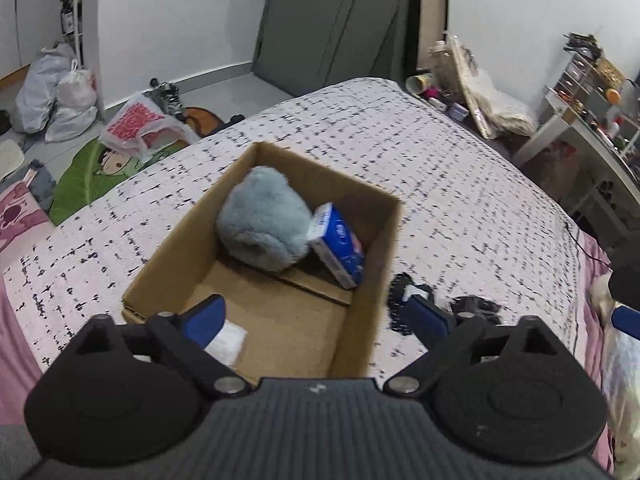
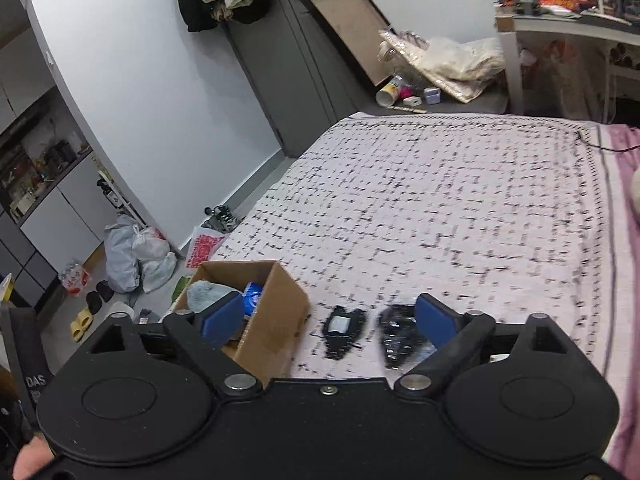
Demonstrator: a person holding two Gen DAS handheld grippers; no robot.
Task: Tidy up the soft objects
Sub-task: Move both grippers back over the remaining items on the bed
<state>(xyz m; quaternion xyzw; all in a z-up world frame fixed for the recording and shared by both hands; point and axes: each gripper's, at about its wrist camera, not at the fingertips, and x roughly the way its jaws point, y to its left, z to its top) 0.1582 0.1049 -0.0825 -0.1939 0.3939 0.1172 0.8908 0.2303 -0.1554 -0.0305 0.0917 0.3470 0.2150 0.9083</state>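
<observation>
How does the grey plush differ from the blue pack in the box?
The grey plush toy is rounded and furry; the blue-and-white pack is flat-sided and printed. The plush toy is the bulkier and fills the far left of the cardboard box; the pack is slimmer and sits tilted against the right wall. Both lie inside the box, touching, and neither is held.

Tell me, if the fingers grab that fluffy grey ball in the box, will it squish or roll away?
The fluffy grey ball looks plush, so it would probably squish and feel light. It is rounded, so it might roll, but the blue packet and the cardboard box wall would likely stop it.
</observation>
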